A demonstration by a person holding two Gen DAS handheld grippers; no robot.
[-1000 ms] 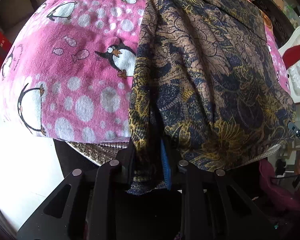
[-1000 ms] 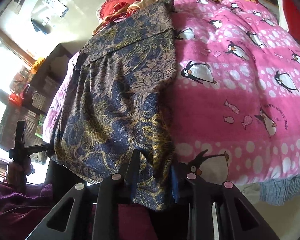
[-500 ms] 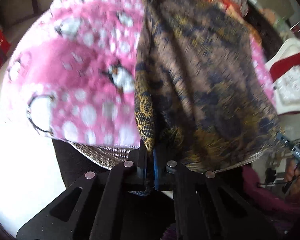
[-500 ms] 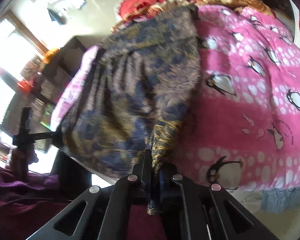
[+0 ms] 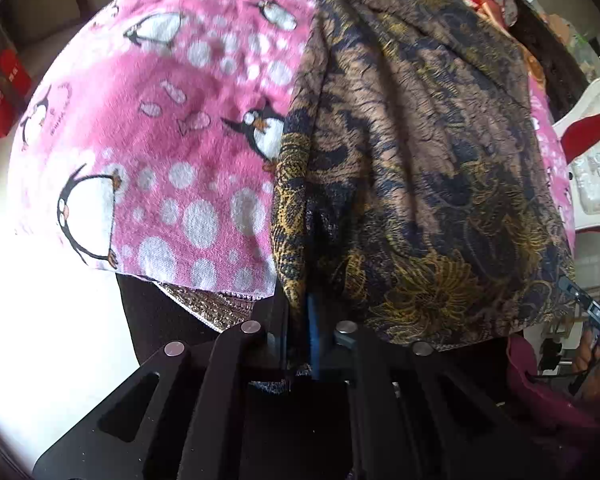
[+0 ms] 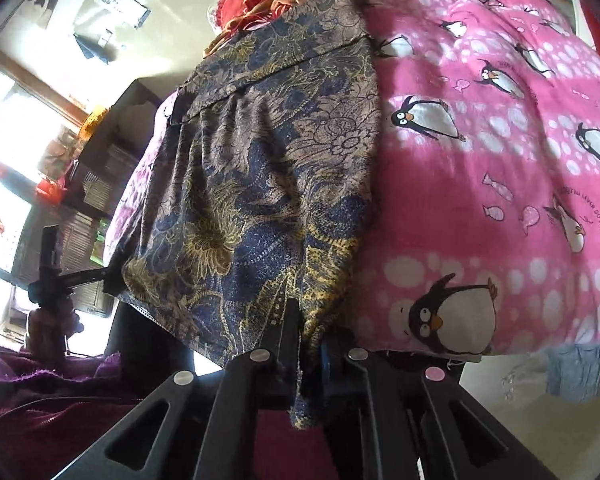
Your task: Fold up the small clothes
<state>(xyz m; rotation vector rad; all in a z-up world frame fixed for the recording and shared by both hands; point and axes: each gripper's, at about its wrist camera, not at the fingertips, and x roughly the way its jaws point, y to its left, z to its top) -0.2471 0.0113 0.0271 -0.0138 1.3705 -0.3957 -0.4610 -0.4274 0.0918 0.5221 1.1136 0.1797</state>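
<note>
Both grippers pinch the garment's near hem.
The left gripper (image 5: 304, 332) and right gripper (image 6: 308, 344) each clamp the patterned garment (image 5: 412, 160), which lies on the bed's penguin blanket (image 6: 480, 168); only the right view shows its waistband.

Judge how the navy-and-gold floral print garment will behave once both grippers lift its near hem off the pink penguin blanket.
The navy-and-gold floral print garment looks thin and floppy: it bunches where the right gripper and left gripper pinch it. It will probably sag between them. The fleecy pink penguin blanket may drag on it.
</note>
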